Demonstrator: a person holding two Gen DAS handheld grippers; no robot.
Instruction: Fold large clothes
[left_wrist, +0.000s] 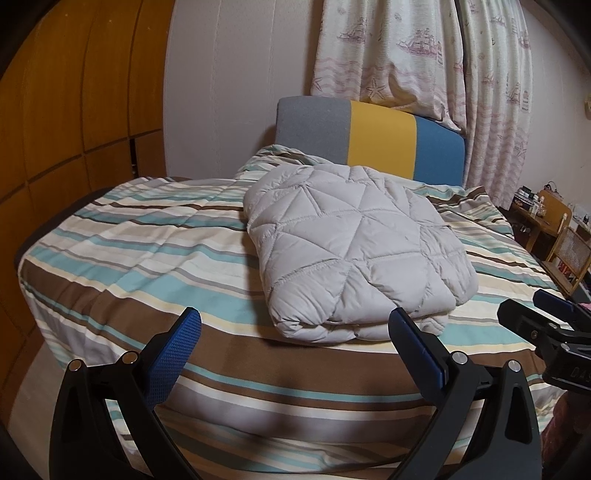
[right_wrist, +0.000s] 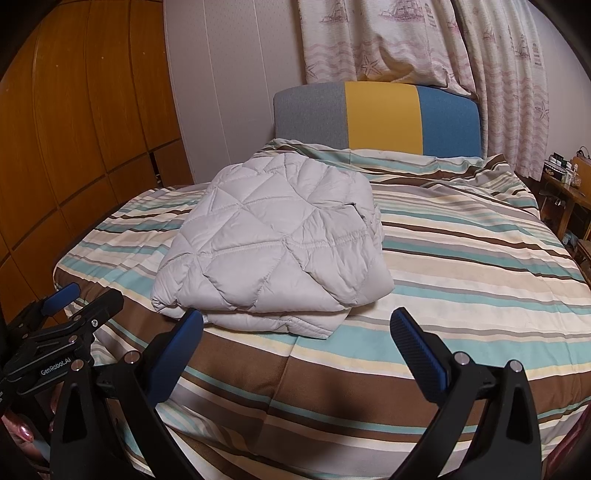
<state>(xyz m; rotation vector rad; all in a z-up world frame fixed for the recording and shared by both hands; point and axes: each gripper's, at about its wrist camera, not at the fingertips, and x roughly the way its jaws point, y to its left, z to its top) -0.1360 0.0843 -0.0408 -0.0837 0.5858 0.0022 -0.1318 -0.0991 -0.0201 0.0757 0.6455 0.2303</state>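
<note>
A pale grey quilted puffer jacket lies folded into a thick bundle on the striped bed; it also shows in the right wrist view. My left gripper is open and empty, held just short of the bundle's near edge. My right gripper is open and empty, near the bundle's front right corner. The right gripper also shows at the right edge of the left wrist view, and the left gripper at the left edge of the right wrist view.
The bed has a striped brown, teal and cream cover and a grey, yellow and blue headboard. A wooden wardrobe stands at the left, curtains behind, and a cluttered wooden side table at the right.
</note>
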